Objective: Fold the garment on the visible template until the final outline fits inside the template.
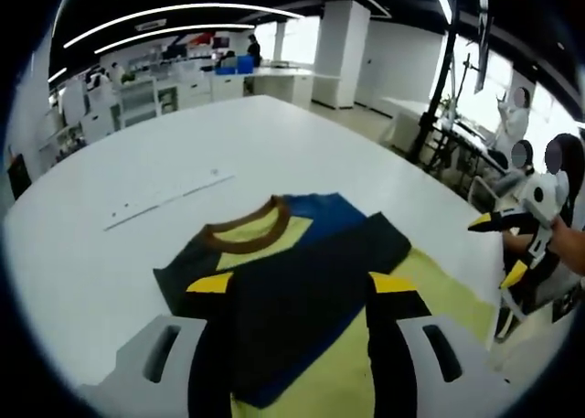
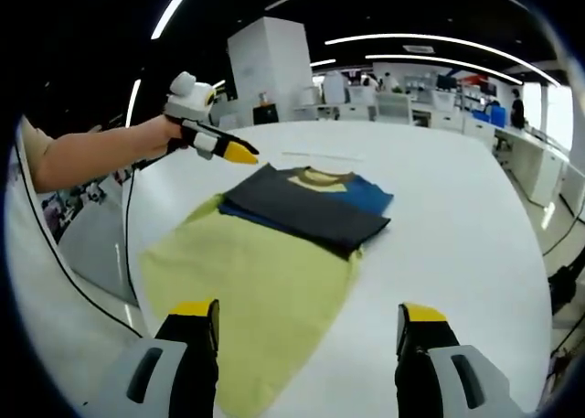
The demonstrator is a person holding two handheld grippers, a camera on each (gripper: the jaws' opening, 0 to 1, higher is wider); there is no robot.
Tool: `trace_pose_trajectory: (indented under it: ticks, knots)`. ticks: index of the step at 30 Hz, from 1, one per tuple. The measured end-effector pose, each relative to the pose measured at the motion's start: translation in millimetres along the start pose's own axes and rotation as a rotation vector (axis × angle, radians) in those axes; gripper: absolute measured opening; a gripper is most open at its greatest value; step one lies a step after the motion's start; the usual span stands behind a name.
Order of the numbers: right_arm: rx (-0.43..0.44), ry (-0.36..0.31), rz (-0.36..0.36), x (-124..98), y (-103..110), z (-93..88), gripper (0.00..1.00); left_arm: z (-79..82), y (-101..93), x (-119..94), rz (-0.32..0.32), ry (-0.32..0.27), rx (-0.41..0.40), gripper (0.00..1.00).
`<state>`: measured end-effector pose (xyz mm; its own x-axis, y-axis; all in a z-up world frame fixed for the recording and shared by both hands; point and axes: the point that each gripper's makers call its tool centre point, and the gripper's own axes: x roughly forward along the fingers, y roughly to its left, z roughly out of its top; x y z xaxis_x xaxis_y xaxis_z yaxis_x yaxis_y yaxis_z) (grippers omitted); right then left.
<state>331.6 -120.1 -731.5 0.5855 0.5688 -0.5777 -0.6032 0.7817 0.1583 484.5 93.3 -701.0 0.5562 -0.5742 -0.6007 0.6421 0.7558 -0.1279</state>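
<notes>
A T-shirt lies on the white table (image 1: 119, 253). It has a yellow-green body (image 2: 256, 290), a brown collar (image 1: 251, 235) and a blue part (image 2: 366, 197). A dark layer (image 2: 306, 208) is folded across its upper half. My left gripper (image 1: 302, 285) hovers open over the dark fold (image 1: 292, 317), with nothing between its yellow tips. From the other side it appears, held in a hand, as the left gripper (image 2: 239, 150) just beyond the shirt's far corner. My right gripper (image 2: 308, 313) is open above the yellow-green hem; the right gripper (image 1: 498, 247) hangs off the table's right edge.
A thin pale strip (image 1: 169, 198) lies on the table behind the collar, the same strip (image 2: 320, 155) beyond the shirt. People (image 1: 512, 116) and a dark stand (image 1: 439, 98) are past the right edge. A cable (image 2: 55, 253) hangs at the left. Desks (image 1: 256, 80) fill the back.
</notes>
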Motion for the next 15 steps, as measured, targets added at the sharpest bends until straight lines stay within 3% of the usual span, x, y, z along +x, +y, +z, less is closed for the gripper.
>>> trace_pose_trajectory:
  ticks: [15]
  knots:
    - [-0.001,-0.006,-0.001,12.0,-4.4,9.8,0.77,-32.7,22.9,-17.3,0.037,0.023,-0.03,0.48]
